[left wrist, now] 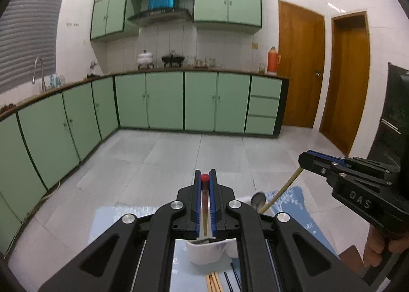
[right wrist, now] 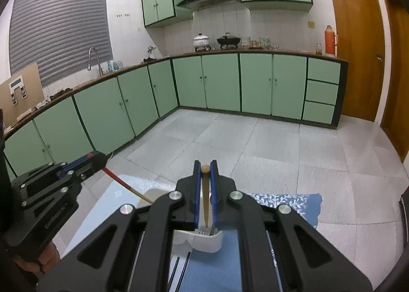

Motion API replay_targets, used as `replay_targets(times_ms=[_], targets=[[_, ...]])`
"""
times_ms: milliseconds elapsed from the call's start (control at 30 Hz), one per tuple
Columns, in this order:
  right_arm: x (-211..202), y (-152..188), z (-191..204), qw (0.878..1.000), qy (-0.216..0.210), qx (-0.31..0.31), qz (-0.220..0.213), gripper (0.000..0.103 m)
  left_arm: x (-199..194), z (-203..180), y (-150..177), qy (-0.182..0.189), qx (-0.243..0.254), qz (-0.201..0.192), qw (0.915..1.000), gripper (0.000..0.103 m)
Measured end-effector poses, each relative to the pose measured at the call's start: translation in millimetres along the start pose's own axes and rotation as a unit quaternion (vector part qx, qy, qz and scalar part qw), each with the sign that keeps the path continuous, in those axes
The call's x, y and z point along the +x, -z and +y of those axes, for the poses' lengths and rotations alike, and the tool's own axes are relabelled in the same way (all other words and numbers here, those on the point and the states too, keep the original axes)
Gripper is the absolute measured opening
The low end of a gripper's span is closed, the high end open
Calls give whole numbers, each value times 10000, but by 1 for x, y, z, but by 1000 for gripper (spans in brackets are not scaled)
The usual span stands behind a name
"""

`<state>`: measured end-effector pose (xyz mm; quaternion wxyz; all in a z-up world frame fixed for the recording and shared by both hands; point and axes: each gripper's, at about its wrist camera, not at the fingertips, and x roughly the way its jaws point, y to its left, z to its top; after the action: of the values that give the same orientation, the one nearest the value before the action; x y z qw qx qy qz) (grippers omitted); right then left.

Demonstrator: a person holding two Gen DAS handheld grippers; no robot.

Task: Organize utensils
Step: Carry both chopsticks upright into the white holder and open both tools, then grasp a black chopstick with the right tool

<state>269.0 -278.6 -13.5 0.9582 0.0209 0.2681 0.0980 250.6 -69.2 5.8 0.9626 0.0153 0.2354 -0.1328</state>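
My left gripper [left wrist: 205, 177] is shut on a red-tipped chopstick [left wrist: 204, 200] that points down into a white utensil holder [left wrist: 204, 253]. It also shows in the right wrist view [right wrist: 98, 156], with the red-tipped chopstick [right wrist: 122, 182] slanting toward the holder. My right gripper [right wrist: 205, 168] is shut on a wooden-handled utensil [right wrist: 205, 195] standing over the white utensil holder [right wrist: 207, 241]. In the left wrist view the right gripper [left wrist: 304, 160] holds the wooden handle [left wrist: 281, 192] beside a metal spoon bowl [left wrist: 258, 200]. Wooden chopsticks [left wrist: 214, 281] and black chopsticks [left wrist: 232, 276] lie on the table.
A blue patterned cloth [right wrist: 286, 202] covers the table under the holder. Black chopsticks [right wrist: 181, 271] lie in front of the holder. Green kitchen cabinets [left wrist: 163, 100] and a grey tiled floor [right wrist: 255, 143] lie beyond the table edge. Wooden doors [left wrist: 299, 67] stand at the right.
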Motion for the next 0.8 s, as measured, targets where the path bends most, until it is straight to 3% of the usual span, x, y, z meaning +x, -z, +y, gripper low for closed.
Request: replay_targets(times_ms=[67,133,200,333,567,800], targets=[[2,3,1,10000,40,-45,77,15,2,3,3,2,-80,59,10000,19],[0,4,3,9999,67,-49,64,31,-3,7,5,-8,-141,11,9999,26],[-10,7,2,9999,112,-52,-52,38,-10,8,6,-24,-130,-57,9999,37],[-34,18,-2,9993,252,-27,-291,47,-33,9,10,-126,-58,-277,9995,43],[-80,63,-6,9970,505,55,-592,55,-81,11,41,-298,-159,-564,9978,56],[-104,133,1,9976,568,198,-338,59,-105,10,107,-359,-300,-102,9989,59]])
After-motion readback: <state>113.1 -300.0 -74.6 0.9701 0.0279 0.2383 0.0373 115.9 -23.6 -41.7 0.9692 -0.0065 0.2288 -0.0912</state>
